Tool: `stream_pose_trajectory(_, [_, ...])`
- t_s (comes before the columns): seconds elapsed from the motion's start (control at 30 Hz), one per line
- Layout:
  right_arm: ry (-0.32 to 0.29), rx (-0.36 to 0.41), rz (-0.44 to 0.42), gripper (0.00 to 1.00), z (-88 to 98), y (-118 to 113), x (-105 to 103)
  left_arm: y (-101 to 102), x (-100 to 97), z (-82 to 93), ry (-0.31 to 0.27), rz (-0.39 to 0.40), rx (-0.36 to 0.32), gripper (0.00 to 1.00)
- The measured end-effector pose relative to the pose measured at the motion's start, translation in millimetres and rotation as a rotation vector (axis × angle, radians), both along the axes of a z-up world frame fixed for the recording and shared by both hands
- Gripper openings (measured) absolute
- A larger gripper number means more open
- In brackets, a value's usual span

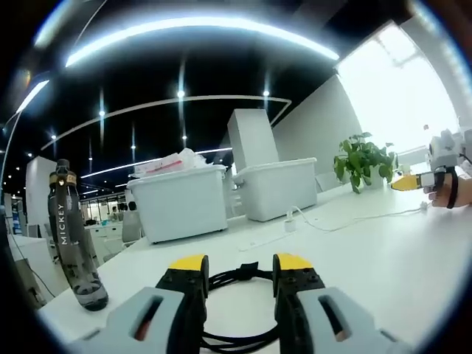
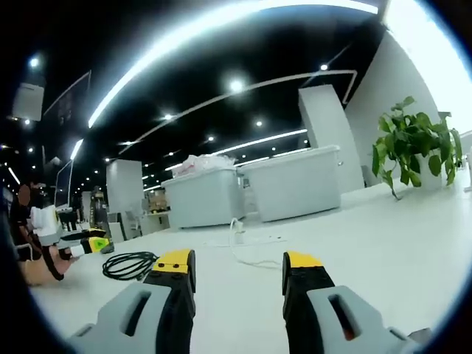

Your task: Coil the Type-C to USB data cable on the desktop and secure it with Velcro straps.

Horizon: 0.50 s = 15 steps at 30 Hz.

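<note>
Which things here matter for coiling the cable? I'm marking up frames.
For the job: black cable, loosely coiled; left gripper; right gripper.

Lying about: bottle, two white bins, potted plant, white cable.

Open-plan office: long ceiling light strips [image 1: 199,29], white desktop [image 1: 383,251], storage bins [image 1: 181,199].
</note>
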State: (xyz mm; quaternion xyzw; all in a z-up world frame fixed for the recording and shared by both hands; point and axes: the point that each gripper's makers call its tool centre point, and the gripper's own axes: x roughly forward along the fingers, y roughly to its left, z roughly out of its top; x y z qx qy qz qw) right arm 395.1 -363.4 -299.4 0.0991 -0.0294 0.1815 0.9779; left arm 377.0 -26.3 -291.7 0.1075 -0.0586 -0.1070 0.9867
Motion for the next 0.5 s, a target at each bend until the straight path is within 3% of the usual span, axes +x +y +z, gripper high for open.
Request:
stream_pose_trajectory(0.1, [0.006, 0.001, 0.000, 0.46, -0.8, 0.8, -0.2, 0.1, -0.7, 0.9, -0.003, 0.002, 0.011, 0.35])
stream_pose_trajectory(0.5, [-0.009, -0.038, -0.014, 0.53, -0.2, 2.9, -2.7, 5.3, 0.8, -1.7, 0.024, -0.003, -0.067, 0.38])
